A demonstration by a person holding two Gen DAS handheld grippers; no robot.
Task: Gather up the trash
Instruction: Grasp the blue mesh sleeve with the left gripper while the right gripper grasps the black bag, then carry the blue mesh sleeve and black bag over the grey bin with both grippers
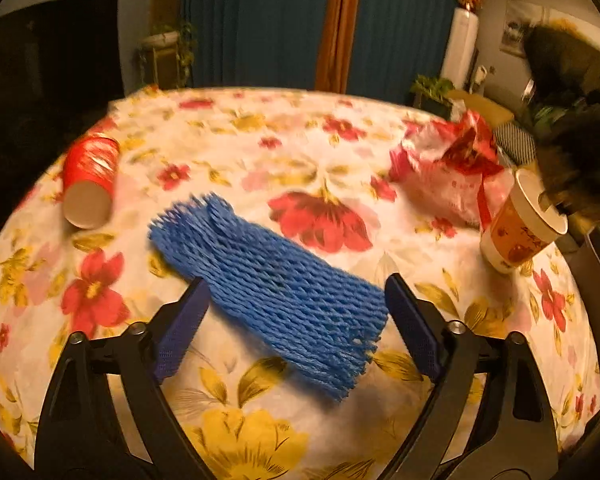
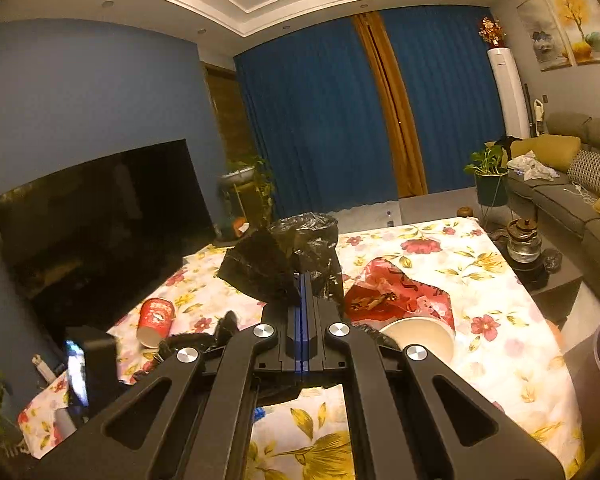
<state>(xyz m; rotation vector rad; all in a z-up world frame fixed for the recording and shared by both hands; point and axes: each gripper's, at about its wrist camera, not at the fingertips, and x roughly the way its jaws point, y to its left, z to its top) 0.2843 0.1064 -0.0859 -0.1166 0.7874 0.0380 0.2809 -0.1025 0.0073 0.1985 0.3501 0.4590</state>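
A blue foam net sleeve [image 1: 268, 280] lies flat on the floral tablecloth [image 1: 260, 140]. My left gripper [image 1: 294, 286] is low over it and open, one finger at each long edge of the net. My right gripper [image 2: 302, 280] is shut on a black trash bag [image 2: 284, 260], held above the table; the bag also shows as a dark blur [image 1: 580, 152] at the right in the left wrist view. A red paper cup [image 1: 88, 184] [image 2: 156, 320] lies on its side at the left. An orange-and-white paper cup [image 1: 520, 228] [image 2: 420, 340] tilts beside a crumpled red-and-white plastic bag [image 1: 452, 168] [image 2: 396, 296].
A dark television [image 2: 100, 220] stands past the table's left side. On the right are a low side table with a glass kettle [image 2: 524, 240], a potted plant [image 2: 488, 168] and a grey sofa [image 2: 572, 184]. Blue curtains [image 2: 320, 120] hang behind.
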